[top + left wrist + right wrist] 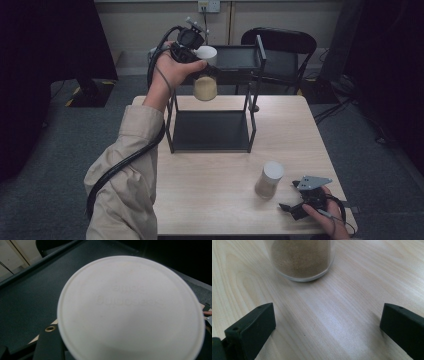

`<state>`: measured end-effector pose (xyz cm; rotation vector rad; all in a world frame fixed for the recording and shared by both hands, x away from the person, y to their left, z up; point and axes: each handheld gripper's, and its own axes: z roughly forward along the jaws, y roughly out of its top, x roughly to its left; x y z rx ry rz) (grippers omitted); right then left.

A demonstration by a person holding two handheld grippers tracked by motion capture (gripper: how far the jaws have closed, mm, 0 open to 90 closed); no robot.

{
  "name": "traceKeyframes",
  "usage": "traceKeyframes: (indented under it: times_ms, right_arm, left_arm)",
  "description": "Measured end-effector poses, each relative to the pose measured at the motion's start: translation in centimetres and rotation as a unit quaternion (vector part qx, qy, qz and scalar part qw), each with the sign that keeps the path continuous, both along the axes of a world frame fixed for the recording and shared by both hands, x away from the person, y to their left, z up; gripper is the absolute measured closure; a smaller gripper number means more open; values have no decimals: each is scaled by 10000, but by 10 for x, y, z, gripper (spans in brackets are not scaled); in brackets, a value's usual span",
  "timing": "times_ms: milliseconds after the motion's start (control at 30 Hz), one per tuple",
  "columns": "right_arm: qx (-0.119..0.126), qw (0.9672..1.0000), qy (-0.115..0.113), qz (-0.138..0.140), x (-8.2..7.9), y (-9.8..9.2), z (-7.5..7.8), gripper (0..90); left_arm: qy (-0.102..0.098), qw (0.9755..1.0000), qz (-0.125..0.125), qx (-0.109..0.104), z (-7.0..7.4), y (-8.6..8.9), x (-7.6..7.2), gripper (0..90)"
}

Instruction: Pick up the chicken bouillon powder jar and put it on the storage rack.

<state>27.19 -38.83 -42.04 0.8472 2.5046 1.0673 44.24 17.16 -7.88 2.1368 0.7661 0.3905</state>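
A clear jar (205, 86) with tan powder and a white lid hangs in the air at the front left post of a black two-level rack (210, 131). My left gripper (202, 62) is shut on it near the lid. In the left gripper view the white lid (130, 307) sits close to the camera and hides the jaws. A second jar (269, 179) of brown powder with a white lid stands on the table at the front right. My right gripper (289, 195) rests just right of it, open. Its jaws (327, 315) stand wide apart, the jar's base (302, 260) a little ahead of them.
The rack's upper shelf (235, 56) is level with the held jar; its lower shelf is bare. The wooden table (210, 200) has free room in front of the rack. A black chair (280, 45) stands behind the table.
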Motion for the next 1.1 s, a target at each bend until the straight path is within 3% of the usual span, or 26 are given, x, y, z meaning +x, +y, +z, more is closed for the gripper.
traceKeyframes:
  times_ms: [667, 1100]
  right_arm:
    - [0, 10000, -1, 2, 0, 0, 0, 0]
    - [-6, 10000, 6, 4, 0, 0, 0, 0]
  left_arm:
    - [-40, 10000, 77, 39, 38, -1, 6, 345]
    - [-154, 9994, 299, 20, 63, 1, 12, 344]
